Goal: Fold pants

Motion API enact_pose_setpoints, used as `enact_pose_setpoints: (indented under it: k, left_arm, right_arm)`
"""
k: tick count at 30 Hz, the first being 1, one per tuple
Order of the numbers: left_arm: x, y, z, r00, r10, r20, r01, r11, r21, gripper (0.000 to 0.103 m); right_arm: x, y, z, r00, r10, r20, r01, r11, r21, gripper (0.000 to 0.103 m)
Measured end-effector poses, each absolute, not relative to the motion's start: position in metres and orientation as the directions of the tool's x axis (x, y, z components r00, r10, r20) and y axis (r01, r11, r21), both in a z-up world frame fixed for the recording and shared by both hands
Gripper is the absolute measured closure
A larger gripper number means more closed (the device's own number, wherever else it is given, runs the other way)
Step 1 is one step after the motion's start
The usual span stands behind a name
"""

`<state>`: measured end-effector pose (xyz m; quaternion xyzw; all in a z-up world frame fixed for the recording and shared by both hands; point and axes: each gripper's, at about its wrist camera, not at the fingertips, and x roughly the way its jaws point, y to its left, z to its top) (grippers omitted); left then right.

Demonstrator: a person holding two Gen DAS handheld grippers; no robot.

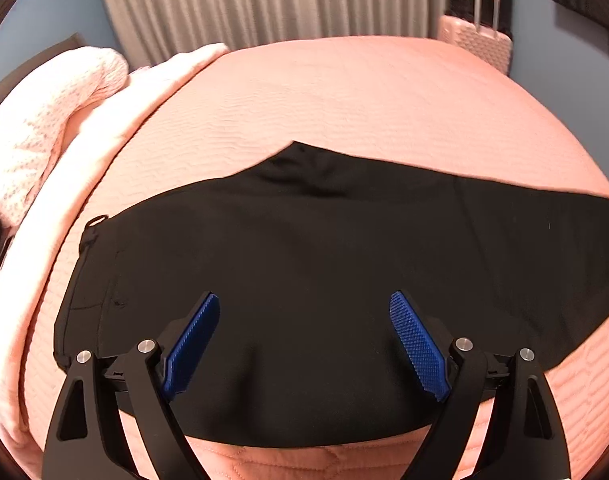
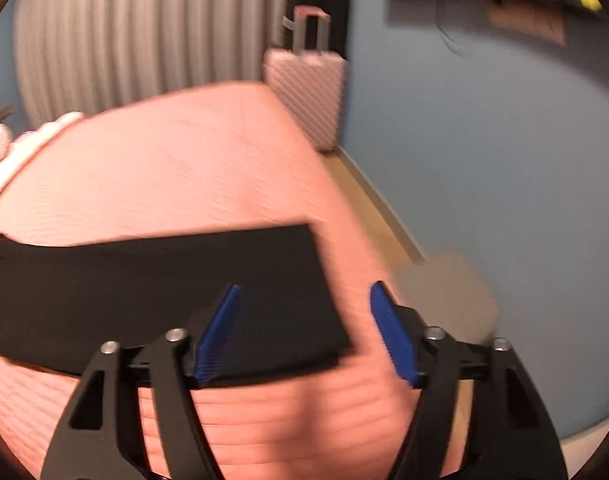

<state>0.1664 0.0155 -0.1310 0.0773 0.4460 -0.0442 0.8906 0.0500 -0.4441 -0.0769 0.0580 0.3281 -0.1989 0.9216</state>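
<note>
Black pants (image 1: 304, 264) lie flat across a pink quilted bedspread (image 1: 344, 96), stretched sideways under both grippers. In the left wrist view, the waistband end with its belt loop sits off to the left of the left gripper (image 1: 304, 320), the seat and upper leg spread directly beneath and ahead of it, and the leg runs away to its right. That gripper's blue pads (image 1: 192, 344) stand wide apart above the fabric, with nothing pinched between them. In the right wrist view, which is blurred, the pants (image 2: 144, 292) come in from the left and end in a squared hem below the right gripper (image 2: 304, 312). Its left pad is over the cloth, its right pad over bare bedspread (image 2: 184, 168); the jaws are parted and empty. Beyond and right stands a pink suitcase (image 2: 308, 96).
</note>
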Motion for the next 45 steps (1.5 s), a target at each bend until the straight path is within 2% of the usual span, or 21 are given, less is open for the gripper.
enact_pose_setpoints:
  k: [2,5,7,10,15,20,22,26,29,30,31,34,36,40,43,45]
  left_arm:
    - [0.165,0.021,-0.125,0.604,-0.029,-0.796,0.134,0.989,0.066,0.018]
    - [0.161,0.024,-0.113,0.626,-0.021,-0.78,0.147,0.985,0.092,0.018]
    - [0.157,0.028,-0.105,0.635,-0.017,-0.773,0.164,0.98,0.112,0.018]
    - [0.152,0.048,-0.09,0.645,-0.039,-0.763,0.171,0.981,0.095,0.018]
    - [0.149,0.098,-0.069,0.657,-0.053,-0.752,0.164,0.984,0.074,0.018]
    - [0.149,0.135,-0.064,0.658,-0.045,-0.752,0.169,0.982,0.089,0.018]
    - [0.15,0.146,-0.066,0.658,-0.054,-0.751,0.164,0.984,0.074,0.018]
    - [0.15,0.162,-0.069,0.665,-0.065,-0.744,0.138,0.99,0.036,0.018]
    - [0.148,0.171,-0.072,0.668,-0.071,-0.741,0.124,0.992,0.017,0.018]
    - [0.148,0.174,-0.073,0.667,-0.075,-0.741,0.123,0.992,0.011,0.018]
    - [0.147,0.175,-0.073,0.666,-0.078,-0.742,0.124,0.992,0.007,0.018]
    - [0.146,0.179,-0.075,0.663,-0.078,-0.744,0.132,0.991,0.013,0.018]
    - [0.145,0.181,-0.075,0.665,-0.081,-0.742,0.135,0.991,0.012,0.018]
    - [0.143,0.188,-0.073,0.669,-0.081,-0.739,0.137,0.99,0.015,0.018]
    - [0.142,0.192,-0.072,0.665,-0.076,-0.743,0.142,0.989,0.026,0.018]
    - [0.143,0.194,-0.071,0.661,-0.075,-0.747,0.152,0.988,0.036,0.018]
  right_arm:
    - [0.066,-0.384,-0.072,0.751,-0.232,-0.618,0.283,0.959,-0.016,0.036]
    - [0.098,-0.267,-0.087,0.751,0.016,-0.66,0.032,0.998,0.061,0.037]
    - [0.116,-0.184,-0.103,0.705,0.22,-0.674,-0.124,0.974,0.188,0.038]
    - [0.133,-0.098,-0.122,0.638,0.384,-0.667,-0.225,0.922,0.315,0.047]
    - [0.159,-0.034,-0.168,0.528,0.445,-0.723,-0.136,0.885,0.445,0.052]
    - [0.165,-0.01,-0.187,0.503,0.422,-0.754,-0.114,0.897,0.427,0.052]
    - [0.162,-0.004,-0.187,0.495,0.438,-0.751,-0.079,0.883,0.463,0.052]
    - [0.18,0.012,-0.188,0.538,0.378,-0.754,-0.027,0.901,0.433,0.051]
    - [0.18,0.019,-0.19,0.555,0.346,-0.757,0.006,0.908,0.419,0.064]
    - [0.179,0.019,-0.19,0.56,0.332,-0.759,0.025,0.909,0.416,0.072]
    - [0.178,0.018,-0.192,0.562,0.325,-0.761,0.042,0.907,0.418,0.084]
    - [0.175,0.018,-0.194,0.563,0.334,-0.756,0.079,0.889,0.452,0.093]
    - [0.17,0.021,-0.195,0.556,0.363,-0.748,0.092,0.867,0.489,0.093]
    - [0.164,0.035,-0.209,0.484,0.519,-0.704,0.117,0.759,0.64,0.09]
    - [0.172,0.047,-0.212,0.507,0.525,-0.683,0.115,0.745,0.658,0.081]
    - [0.185,0.052,-0.214,0.52,0.52,-0.677,0.129,0.736,0.665,0.08]
